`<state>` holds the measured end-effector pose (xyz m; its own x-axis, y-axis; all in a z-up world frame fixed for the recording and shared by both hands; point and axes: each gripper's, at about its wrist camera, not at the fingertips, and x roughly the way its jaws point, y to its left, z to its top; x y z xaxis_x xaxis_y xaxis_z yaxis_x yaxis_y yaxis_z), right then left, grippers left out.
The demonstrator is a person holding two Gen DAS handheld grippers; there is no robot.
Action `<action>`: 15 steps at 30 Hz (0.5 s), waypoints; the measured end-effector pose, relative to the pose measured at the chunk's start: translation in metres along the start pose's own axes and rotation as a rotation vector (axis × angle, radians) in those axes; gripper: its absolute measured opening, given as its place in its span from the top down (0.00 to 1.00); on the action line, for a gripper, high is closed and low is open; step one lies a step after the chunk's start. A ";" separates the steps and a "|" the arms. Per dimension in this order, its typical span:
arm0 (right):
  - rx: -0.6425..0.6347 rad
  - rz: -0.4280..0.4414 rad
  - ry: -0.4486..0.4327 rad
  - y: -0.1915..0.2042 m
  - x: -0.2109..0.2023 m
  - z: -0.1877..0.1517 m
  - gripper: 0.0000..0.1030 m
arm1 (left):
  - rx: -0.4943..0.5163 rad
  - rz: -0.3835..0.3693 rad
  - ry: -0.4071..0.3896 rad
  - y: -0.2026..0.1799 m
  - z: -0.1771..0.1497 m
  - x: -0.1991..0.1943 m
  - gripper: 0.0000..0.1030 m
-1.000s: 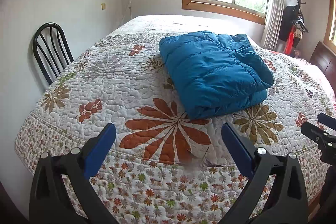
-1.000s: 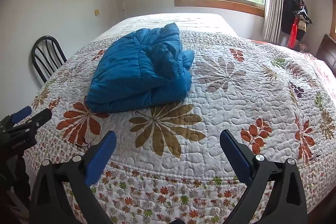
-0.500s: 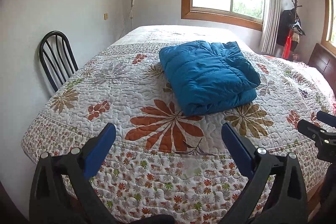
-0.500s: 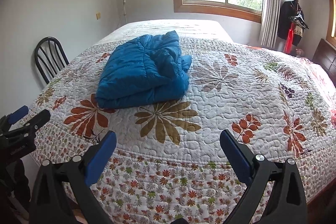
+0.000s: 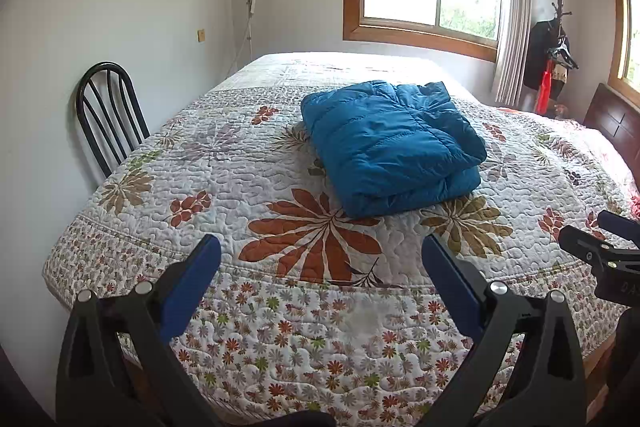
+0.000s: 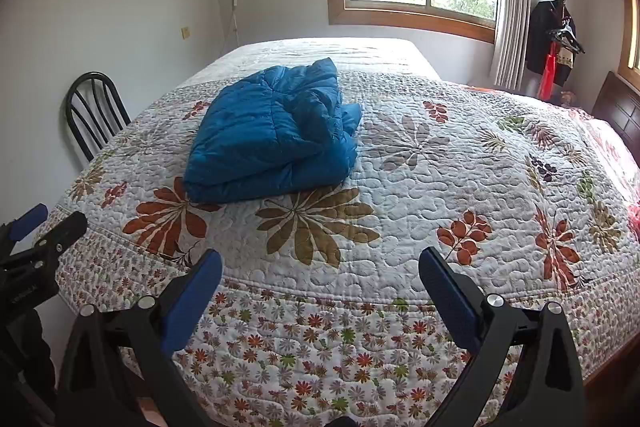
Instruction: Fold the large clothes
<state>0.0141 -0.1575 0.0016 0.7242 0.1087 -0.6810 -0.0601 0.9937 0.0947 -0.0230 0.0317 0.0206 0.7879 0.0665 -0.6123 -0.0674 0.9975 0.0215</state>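
With the blue jacket (image 5: 392,147) lying folded on the bed quilt (image 5: 240,187), well clear of the left gripper (image 5: 320,259) and right gripper (image 6: 320,263), both with jaws spread wide and empty, the puffy filling could spring the unweighted top layer open

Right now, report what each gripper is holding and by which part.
Nothing is held. The left gripper and right gripper are both open and empty, short of the bed; the folded blue jacket lies untouched on the quilt.
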 end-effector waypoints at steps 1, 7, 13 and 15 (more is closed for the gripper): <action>0.000 0.000 -0.001 0.000 0.000 0.000 0.04 | 0.000 0.000 -0.001 0.000 0.000 0.000 0.03; -0.002 0.000 -0.001 0.000 -0.001 0.000 0.04 | 0.002 0.002 -0.001 -0.001 -0.001 -0.001 0.03; -0.004 0.000 0.000 0.001 -0.001 0.000 0.04 | 0.006 -0.003 0.002 -0.001 -0.001 -0.001 0.03; -0.007 0.000 0.000 0.001 -0.001 0.000 0.04 | 0.006 -0.002 0.002 -0.001 -0.001 -0.001 0.03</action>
<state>0.0132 -0.1565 0.0030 0.7242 0.1089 -0.6809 -0.0648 0.9938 0.0900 -0.0244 0.0303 0.0206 0.7868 0.0643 -0.6138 -0.0622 0.9978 0.0247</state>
